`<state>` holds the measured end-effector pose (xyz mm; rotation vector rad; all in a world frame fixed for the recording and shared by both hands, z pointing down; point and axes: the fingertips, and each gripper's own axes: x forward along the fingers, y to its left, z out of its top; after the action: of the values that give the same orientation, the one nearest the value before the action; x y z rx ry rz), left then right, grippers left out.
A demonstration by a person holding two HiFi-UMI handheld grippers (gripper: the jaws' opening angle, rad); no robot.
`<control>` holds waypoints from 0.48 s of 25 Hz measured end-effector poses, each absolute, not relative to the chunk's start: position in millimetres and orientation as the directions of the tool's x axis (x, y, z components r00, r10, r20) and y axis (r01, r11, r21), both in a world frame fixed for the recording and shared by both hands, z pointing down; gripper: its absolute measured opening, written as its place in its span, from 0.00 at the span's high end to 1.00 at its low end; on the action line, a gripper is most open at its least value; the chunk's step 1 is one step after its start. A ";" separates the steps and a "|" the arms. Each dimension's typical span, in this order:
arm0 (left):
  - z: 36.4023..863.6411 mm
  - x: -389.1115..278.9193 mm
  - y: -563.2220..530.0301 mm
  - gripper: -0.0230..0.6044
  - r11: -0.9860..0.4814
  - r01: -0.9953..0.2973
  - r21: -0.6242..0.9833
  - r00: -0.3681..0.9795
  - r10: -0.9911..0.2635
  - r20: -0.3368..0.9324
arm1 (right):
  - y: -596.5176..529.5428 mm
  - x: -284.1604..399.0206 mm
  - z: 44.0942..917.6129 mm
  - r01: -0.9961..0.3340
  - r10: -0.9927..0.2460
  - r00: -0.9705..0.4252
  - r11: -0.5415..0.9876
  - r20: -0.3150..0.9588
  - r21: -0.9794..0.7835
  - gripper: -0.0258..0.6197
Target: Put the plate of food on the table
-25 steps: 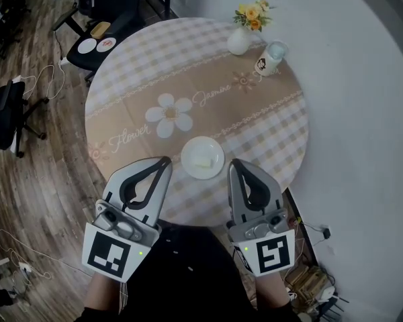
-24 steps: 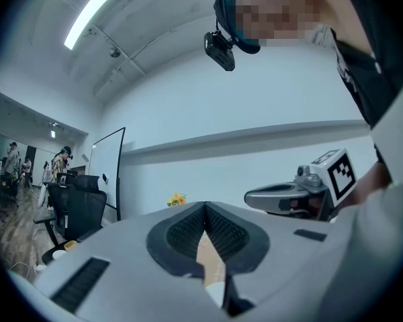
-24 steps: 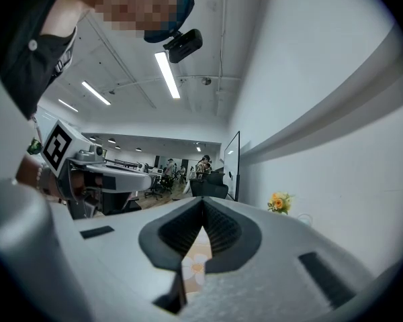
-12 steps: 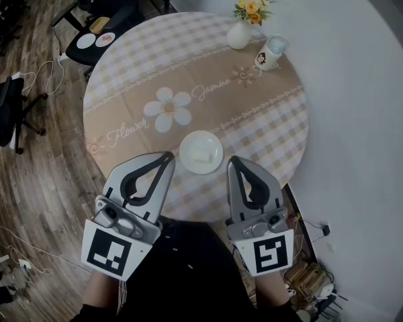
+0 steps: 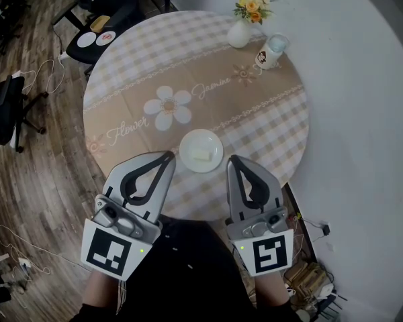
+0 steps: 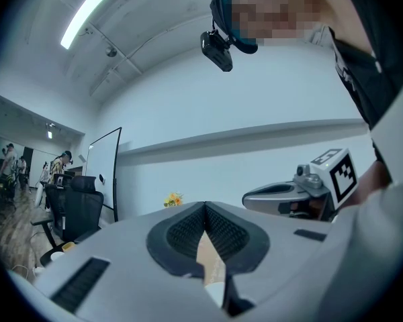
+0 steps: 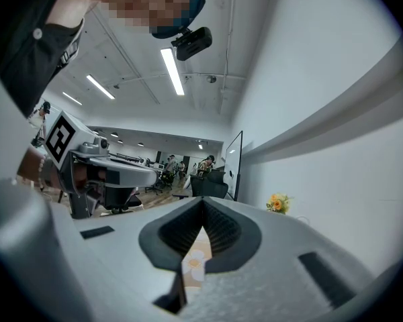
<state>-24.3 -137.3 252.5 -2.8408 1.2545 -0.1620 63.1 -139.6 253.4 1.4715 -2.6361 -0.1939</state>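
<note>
Round desk (image 5: pixel 121 79) is filling most of the head view. It's wearing a beige checked cloth printed with a big white daisy and curly script, and wood floor (image 5: pixel 47 180) is showing off to the left. The white plate (image 5: pixel 201 151) is already sitting on the cloth near the close edge, carrying one small pale chunk of food (image 5: pixel 200 155). It's lying between the two gripper tips and touching neither. Left gripper (image 5: pixel 166 157) and right gripper (image 5: pixel 232 161) are both hovering with their ribbed black jaws pressed fully together, gripping nothing.

At the far edge a rounded white vase (image 5: pixel 239 37) is holding yellow and orange flowers (image 5: pixel 252 9), with a pale cup (image 5: pixel 271 52) standing just beside it. Off the desk, a black chair (image 5: pixel 97 42) is carrying two small plates.

The gripper views are picking up stuff the head view isn't: ceiling lights (image 7: pixel 171 69), a whiteboard (image 7: pixel 233 159) and people (image 7: pixel 168 166) way back in the office. Only the head view is showing the plate clearly.
</note>
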 end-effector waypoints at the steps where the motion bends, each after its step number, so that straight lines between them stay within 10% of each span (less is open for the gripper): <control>1: 252.6 -24.0 -136.9 0.96 -0.675 -0.735 -0.072 0.670 -0.738 0.083 | -139.2 62.9 253.7 -0.837 -0.852 -0.523 0.521 0.039 0.168 0.96; 12: 253.2 -21.1 -135.4 0.96 -0.685 -0.725 -0.067 0.680 -0.728 0.086 | -137.4 59.5 255.3 -0.831 -0.848 -0.528 0.528 0.047 0.175 0.96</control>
<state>-21.1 -135.4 253.2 -2.8540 1.2342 -0.1641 59.5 -137.4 255.3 1.4550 -2.6336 -0.1977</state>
